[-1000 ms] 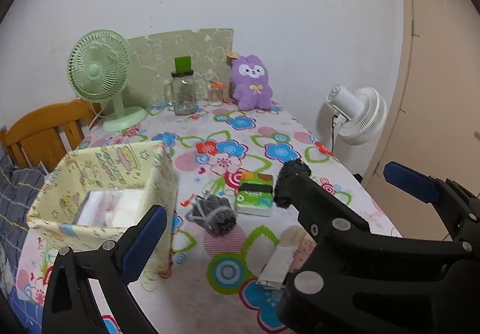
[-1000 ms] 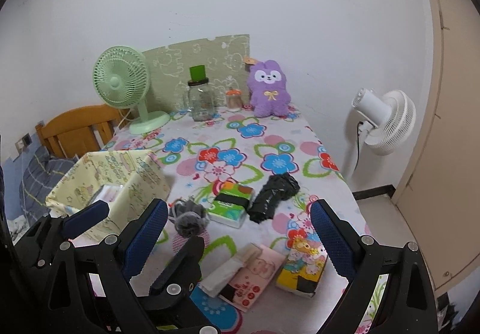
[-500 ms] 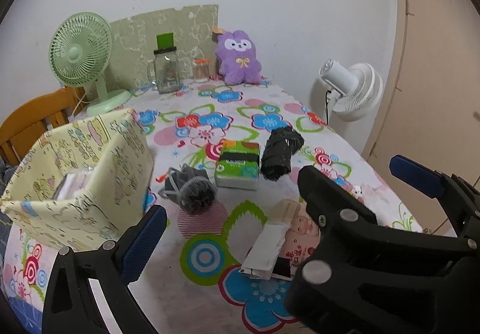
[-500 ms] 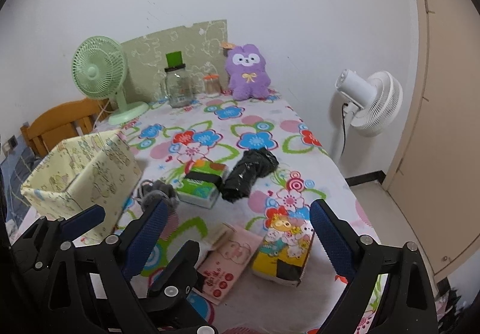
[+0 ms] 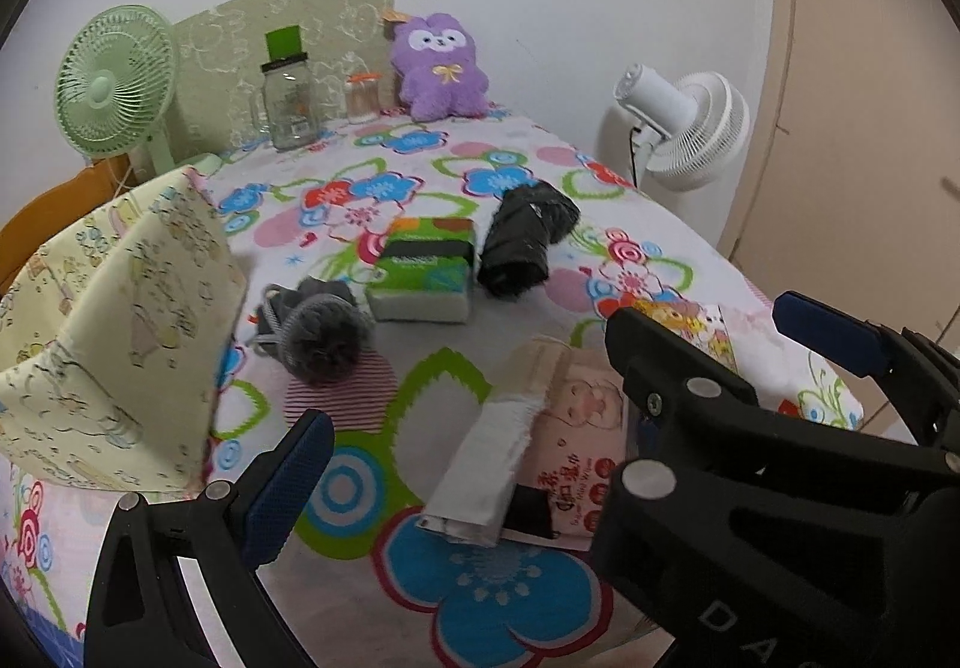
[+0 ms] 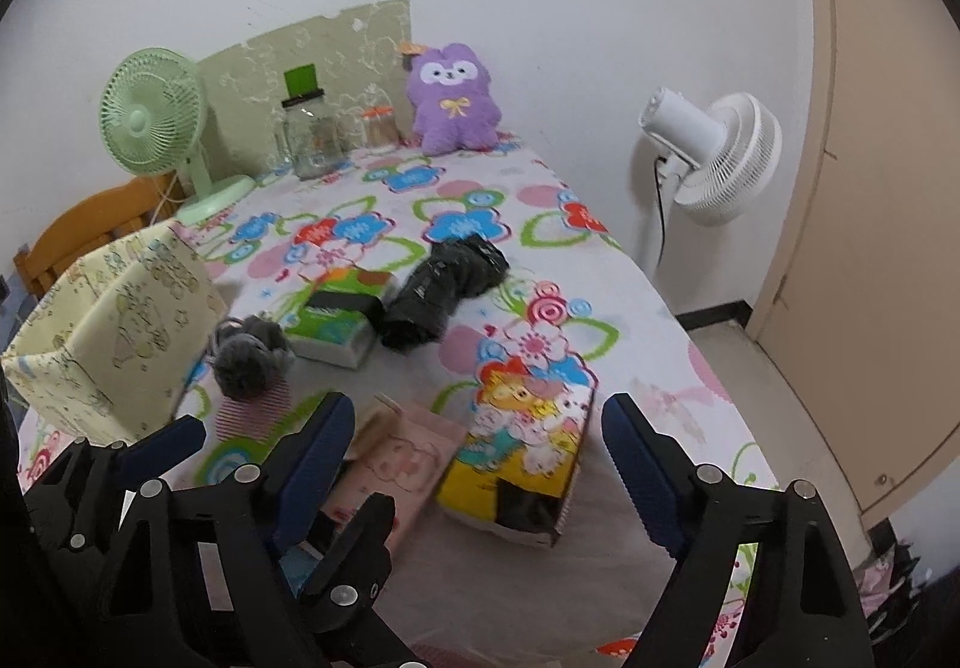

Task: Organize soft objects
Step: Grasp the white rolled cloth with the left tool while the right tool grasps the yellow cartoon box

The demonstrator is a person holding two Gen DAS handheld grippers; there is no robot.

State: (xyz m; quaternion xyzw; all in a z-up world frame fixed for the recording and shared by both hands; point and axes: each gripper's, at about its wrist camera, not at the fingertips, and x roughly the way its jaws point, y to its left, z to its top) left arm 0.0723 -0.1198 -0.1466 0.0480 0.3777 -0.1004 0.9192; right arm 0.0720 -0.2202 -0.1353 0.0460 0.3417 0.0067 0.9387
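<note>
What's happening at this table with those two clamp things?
A person is holding a two-finger gripper in each hand above a flowered table, tidying soft packs into the yellow fabric box. The right gripper hangs over the cartoon tissue pack, its jaws closing but not touching it yet. The left gripper is open and empty above the pink wipes pack. The green tissue pack, black bundle and grey pouch lie loose.

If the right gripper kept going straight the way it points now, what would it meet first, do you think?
Most likely the yellow cartoon tissue pack, lying between the closing jaws of the right gripper, which pinch nothing yet; depth is uncertain.
</note>
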